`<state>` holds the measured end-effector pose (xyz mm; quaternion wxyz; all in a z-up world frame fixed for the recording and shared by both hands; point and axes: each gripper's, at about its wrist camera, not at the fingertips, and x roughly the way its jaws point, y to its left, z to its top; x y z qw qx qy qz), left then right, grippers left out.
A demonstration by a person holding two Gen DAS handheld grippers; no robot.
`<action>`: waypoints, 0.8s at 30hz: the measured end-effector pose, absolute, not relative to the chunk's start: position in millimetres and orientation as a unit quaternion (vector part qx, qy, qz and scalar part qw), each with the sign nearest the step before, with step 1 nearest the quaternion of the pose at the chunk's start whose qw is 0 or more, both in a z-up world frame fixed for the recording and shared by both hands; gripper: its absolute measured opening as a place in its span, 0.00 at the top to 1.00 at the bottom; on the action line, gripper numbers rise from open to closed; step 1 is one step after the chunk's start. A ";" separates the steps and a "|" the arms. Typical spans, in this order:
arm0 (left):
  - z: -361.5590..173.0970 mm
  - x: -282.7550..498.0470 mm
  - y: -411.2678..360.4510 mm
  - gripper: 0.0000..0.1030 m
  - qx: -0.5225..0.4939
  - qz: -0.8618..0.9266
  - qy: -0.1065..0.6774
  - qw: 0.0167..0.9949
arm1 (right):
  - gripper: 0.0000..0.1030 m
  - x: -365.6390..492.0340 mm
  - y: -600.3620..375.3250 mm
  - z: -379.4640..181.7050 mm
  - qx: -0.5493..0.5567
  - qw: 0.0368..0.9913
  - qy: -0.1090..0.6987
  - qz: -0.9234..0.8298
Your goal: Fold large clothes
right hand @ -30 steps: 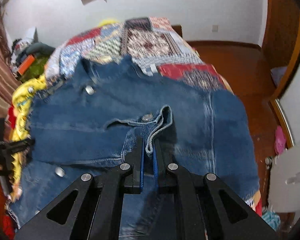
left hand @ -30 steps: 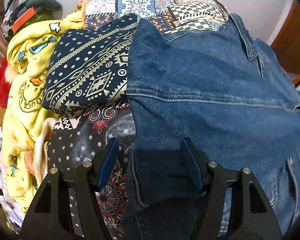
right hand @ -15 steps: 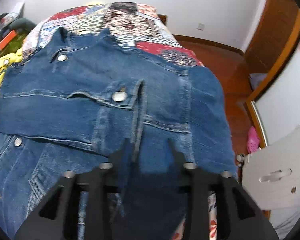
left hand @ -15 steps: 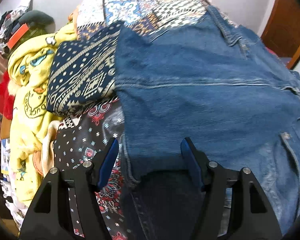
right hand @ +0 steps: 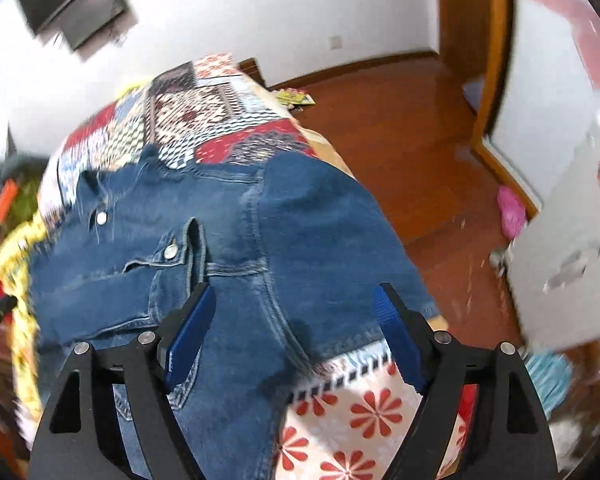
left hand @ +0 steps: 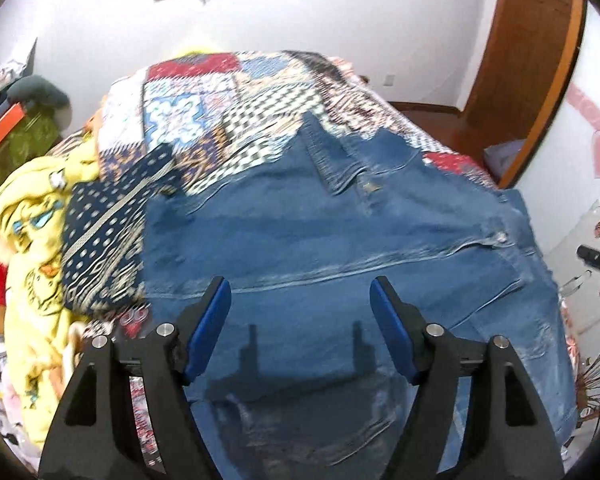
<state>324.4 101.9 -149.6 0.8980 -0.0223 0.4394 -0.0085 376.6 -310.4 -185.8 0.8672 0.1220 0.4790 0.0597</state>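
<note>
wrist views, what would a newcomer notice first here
The big blue denim jacket spread across the middle of the bed, a sleeve folded over its front with a metal snap showing. Under it lies a loud patchwork quilt, and a yellow blanket is heaped at the bed's left edge. Both the left gripper and right gripper hang open above the denim, holding nothing.

Denim jacket (left hand: 340,248): mid-blue, faded seams, metal snap buttons. Lies spread flat across the near part of the bed, collar toward the far end, one sleeve folded in over the body, cuff uppermost; right side hangs over the bed's edge.
</note>
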 end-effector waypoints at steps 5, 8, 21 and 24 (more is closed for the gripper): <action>-162.9 333.1 78.9 0.31 -0.016 -0.026 0.455 0.890 | 0.24 377.0 -333.1 -218.1 0.171 0.838 0.517 0.042; -173.3 335.1 70.0 0.31 -0.019 -0.035 0.468 0.883 | 0.24 382.2 -339.9 -243.5 0.200 0.815 0.542 0.047; -181.1 337.5 69.9 0.31 -0.027 -0.026 0.481 0.876 | 0.19 414.0 -362.1 -297.2 0.320 0.787 0.526 0.035; -182.4 337.6 69.4 0.31 -0.027 -0.024 0.482 0.875 | 0.32 417.8 -366.0 -297.4 0.330 0.797 0.506 0.013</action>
